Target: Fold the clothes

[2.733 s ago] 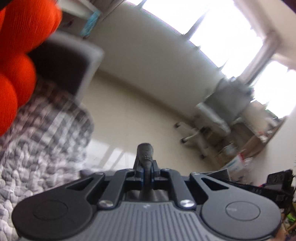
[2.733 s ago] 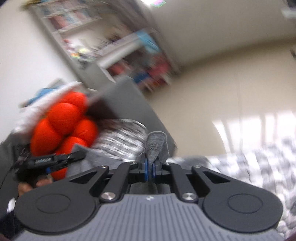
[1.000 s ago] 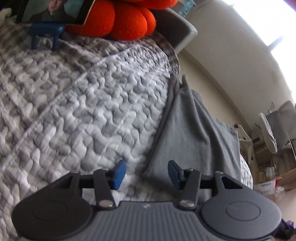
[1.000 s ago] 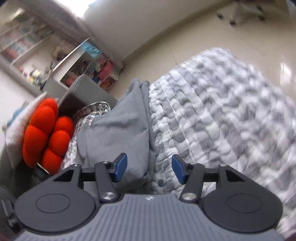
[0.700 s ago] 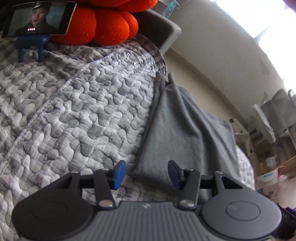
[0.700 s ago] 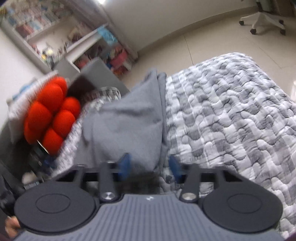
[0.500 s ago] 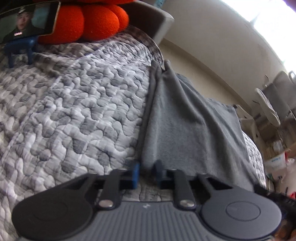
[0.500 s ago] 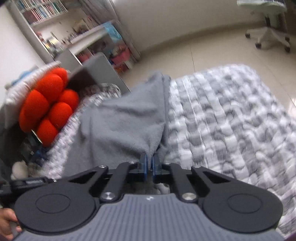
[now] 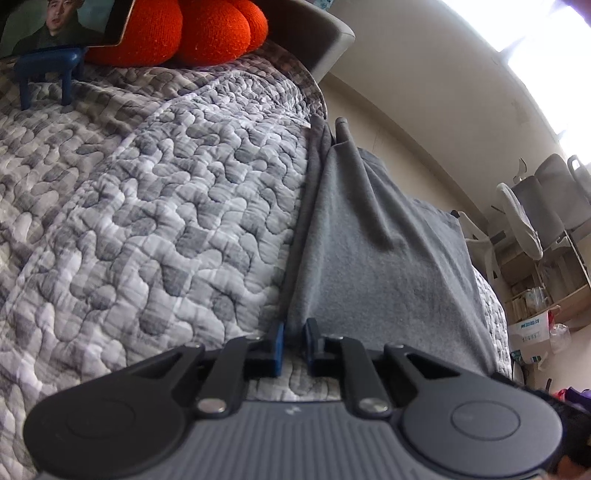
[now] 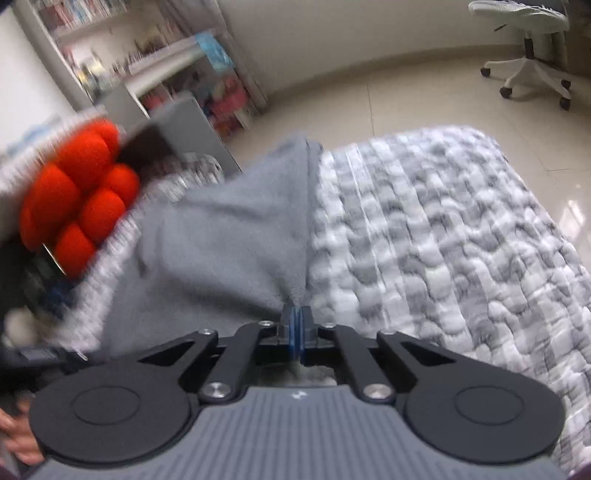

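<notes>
A grey garment [image 9: 380, 258] lies folded lengthwise on a quilted grey bedspread [image 9: 147, 206]. My left gripper [image 9: 294, 338] is shut on the garment's near corner, its blue pads pinching the cloth edge. In the right wrist view my right gripper [image 10: 295, 325] is shut on another corner of the same grey garment [image 10: 229, 240], which rises in a peak from the pads. The right view is motion-blurred.
Orange round cushions [image 9: 207, 29] and a phone on a blue stand [image 9: 55, 33] sit at the bed's head. A grey headboard [image 9: 314, 40] lies beyond. Office chairs [image 10: 532, 44], shelves [image 10: 166, 74] and tiled floor surround the bed.
Both grippers came down open over the garment's near corners, then closed on them. The right gripper is now lifting its corner, pulling the cloth into a peak.
</notes>
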